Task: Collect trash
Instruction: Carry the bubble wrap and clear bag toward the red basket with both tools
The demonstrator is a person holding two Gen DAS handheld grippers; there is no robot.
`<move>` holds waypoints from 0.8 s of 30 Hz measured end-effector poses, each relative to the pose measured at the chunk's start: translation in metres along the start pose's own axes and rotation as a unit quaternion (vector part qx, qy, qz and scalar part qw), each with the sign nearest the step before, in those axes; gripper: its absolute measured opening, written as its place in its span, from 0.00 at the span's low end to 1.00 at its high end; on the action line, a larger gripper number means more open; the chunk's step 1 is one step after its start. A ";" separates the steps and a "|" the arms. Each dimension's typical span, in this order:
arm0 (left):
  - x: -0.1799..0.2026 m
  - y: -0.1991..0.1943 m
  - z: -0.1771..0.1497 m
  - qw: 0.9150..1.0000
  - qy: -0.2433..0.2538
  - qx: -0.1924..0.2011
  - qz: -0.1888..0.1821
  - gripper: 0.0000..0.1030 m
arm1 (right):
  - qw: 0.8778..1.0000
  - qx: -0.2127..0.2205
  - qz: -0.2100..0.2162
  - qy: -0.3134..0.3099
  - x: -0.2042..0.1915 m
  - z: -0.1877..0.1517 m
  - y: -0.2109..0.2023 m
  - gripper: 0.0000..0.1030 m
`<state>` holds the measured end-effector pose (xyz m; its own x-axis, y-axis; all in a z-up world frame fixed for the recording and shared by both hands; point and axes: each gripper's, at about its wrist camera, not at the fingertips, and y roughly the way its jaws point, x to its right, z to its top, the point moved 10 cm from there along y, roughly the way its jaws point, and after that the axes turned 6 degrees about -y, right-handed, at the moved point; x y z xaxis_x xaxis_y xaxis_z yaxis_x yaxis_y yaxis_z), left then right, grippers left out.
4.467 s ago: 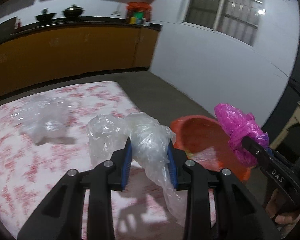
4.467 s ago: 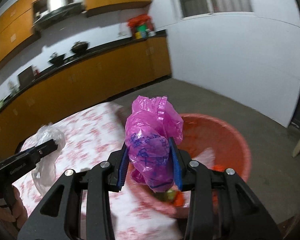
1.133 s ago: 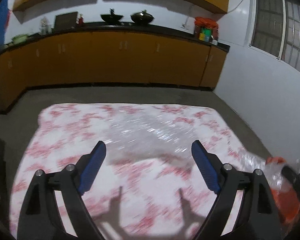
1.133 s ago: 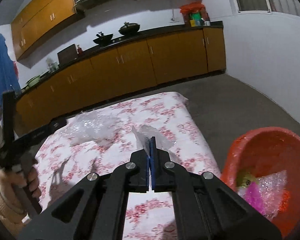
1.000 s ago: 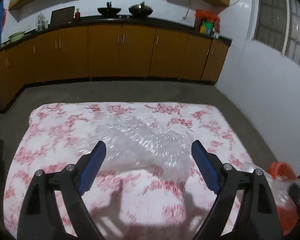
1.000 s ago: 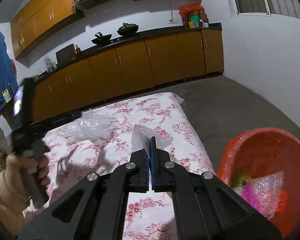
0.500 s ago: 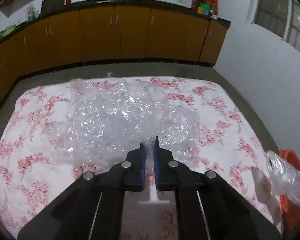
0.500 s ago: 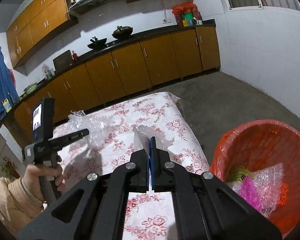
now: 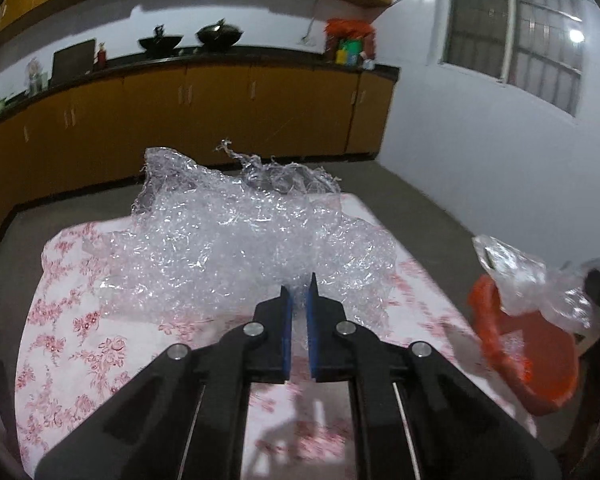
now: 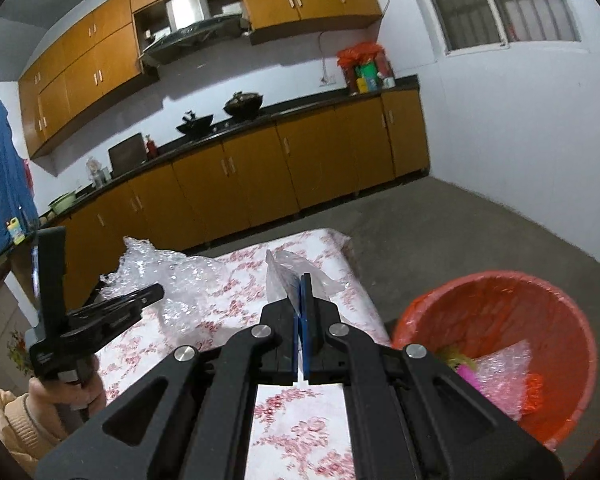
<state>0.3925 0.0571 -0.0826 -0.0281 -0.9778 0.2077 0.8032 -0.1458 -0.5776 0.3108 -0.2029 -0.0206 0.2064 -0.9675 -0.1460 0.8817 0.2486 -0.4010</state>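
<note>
While I am watching through the left wrist camera, the left gripper [image 9: 298,300] is pinching the near edge of the bubble wrap [image 9: 236,248], its jaws having just been closing onto it with the film caught between the blue pads [image 9: 287,328]. Ahead of those jaws the sheet is billowing up and away, its near half draping over the flowered tablecloth [image 9: 72,320] and its far edge rising clear of it. I am judging it as very light, soft and springy, with no stiffness at all; it is likely to trail and flap as it is carried, and a thin pinched edge could slide out of smooth pads, so a bunched fold closer to the middle would be the surer hold.

Moving right, the right gripper [image 10: 300,284] is clamped on a small clear plastic bag [image 10: 284,268], which is sticking up just beyond and to the left of its tips. This scrap is looking crinkly, weightless and slippery too, though the grip on it is looking firm. In the left view the same bag [image 9: 532,280] is hanging directly in front of the red bin.

Right of and below the right jaws, the red bin [image 10: 556,300] is standing on the floor beside the table, already holding some pink and clear wrapping. Both pieces, I am judging, are heading there.
</note>
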 end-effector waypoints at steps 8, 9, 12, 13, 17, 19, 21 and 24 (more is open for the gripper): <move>0.066 -0.040 0.000 0.998 0.029 0.012 -0.061 0.07 | 0.997 0.039 -0.063 0.012 0.045 0.010 -0.050 0.01; 0.073 -0.042 -0.001 0.997 0.033 0.012 -0.068 0.07 | 0.996 0.043 -0.074 0.016 0.052 0.010 -0.057 0.01; 0.102 -0.051 -0.005 0.995 0.045 0.012 -0.093 0.07 | 0.993 0.052 -0.104 0.021 0.072 0.010 -0.071 0.01; 0.115 -0.053 -0.008 0.993 0.053 0.013 -0.102 0.07 | 0.992 0.054 -0.112 0.024 0.078 0.009 -0.075 0.01; 0.153 -0.057 -0.018 0.989 0.069 0.008 -0.130 0.07 | 0.988 0.061 -0.136 0.038 0.098 0.006 -0.086 0.01; 0.170 -0.056 -0.023 0.987 0.078 0.005 -0.141 0.07 | 0.985 0.065 -0.151 0.043 0.106 0.005 -0.091 0.01; 0.183 -0.054 -0.027 0.985 0.086 0.003 -0.150 0.07 | 0.984 0.066 -0.160 0.046 0.113 0.004 -0.093 0.01; 0.204 -0.051 -0.036 0.981 0.099 -0.004 -0.166 0.07 | 0.981 0.066 -0.173 0.054 0.124 -0.001 -0.097 0.01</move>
<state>0.3249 -0.1400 -0.0392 -0.4028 -0.8863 0.2286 0.7254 -0.4614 -0.5107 0.2506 -0.3472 -0.0011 -0.1553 -0.9807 -0.1189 0.9396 -0.1095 -0.3243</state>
